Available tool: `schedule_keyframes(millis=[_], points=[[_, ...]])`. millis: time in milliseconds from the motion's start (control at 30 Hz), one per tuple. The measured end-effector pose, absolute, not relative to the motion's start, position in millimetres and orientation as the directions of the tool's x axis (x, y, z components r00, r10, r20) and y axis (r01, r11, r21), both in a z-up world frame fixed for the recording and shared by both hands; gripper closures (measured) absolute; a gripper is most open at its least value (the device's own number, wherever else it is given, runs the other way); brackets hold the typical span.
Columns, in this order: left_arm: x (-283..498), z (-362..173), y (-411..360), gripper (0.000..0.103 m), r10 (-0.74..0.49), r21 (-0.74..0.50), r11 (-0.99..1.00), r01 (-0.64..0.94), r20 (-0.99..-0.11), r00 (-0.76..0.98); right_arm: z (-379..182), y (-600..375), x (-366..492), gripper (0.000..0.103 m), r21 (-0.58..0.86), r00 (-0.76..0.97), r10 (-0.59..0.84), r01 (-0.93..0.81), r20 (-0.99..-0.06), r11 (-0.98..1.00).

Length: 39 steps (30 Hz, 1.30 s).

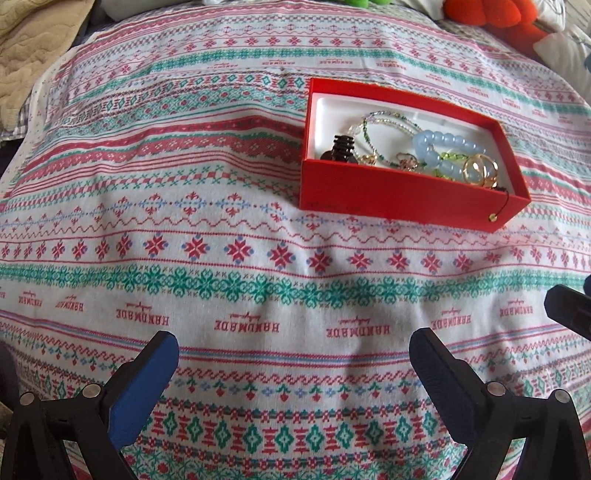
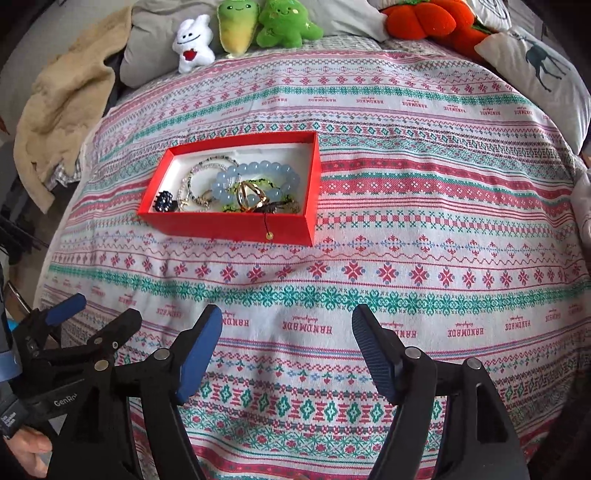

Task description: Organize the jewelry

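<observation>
A red box with a white lining sits on a patterned bed cover, its lid off, and holds the jewelry in a loose heap: a pale blue bead bracelet, thin beaded strands, gold rings and a small dark ridged piece at the left end. A thin cord ending in a gold bead hangs over the near wall of the box. The left tool hovers over the near part of the cover, its blue-padded fingers spread wide with nothing between them. In the right wrist view the box lies to the far left, and the right tool is likewise parted and empty, well apart from the box. The left tool shows at the near left. Plush toys line the far edge of the bed.
</observation>
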<state>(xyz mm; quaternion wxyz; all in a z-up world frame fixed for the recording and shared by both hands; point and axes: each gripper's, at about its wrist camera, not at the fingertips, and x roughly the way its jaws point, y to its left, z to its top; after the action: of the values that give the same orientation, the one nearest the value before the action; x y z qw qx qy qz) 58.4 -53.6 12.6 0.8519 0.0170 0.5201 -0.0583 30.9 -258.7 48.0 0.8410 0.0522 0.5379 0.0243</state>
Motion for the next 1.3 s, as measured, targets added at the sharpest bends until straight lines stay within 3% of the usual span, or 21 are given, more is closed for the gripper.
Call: schedule_keyframes(millis=[67, 167, 500, 1300], points=[[53, 12, -53, 0.001, -0.068, -0.022, 0.994, 0.106, -0.889, 0.452, 46, -256, 25, 0.014, 0.069, 0.415, 0.056, 0.017, -0.908, 0.997], [48, 11, -53, 0.001, -0.069, -0.026, 0.995, 0.101, -0.888, 0.455, 42, -254, 19, 0.012, 0.026, 0.406, 0.019, 0.012, -0.913, 1.0], [44, 8, -61, 0.001, -0.051, 0.007, 0.992, 0.125, -0.887, 0.459, 35, -244, 16, 0.012, -0.039, 0.404, -0.024, -0.029, -0.914, 0.999], [45, 7, -63, 0.001, -0.04, 0.02, 0.992, 0.126, -0.889, 0.456, 26, -248, 23, 0.012, -0.015, 0.373, -0.012, -0.006, -0.928, 1.0]])
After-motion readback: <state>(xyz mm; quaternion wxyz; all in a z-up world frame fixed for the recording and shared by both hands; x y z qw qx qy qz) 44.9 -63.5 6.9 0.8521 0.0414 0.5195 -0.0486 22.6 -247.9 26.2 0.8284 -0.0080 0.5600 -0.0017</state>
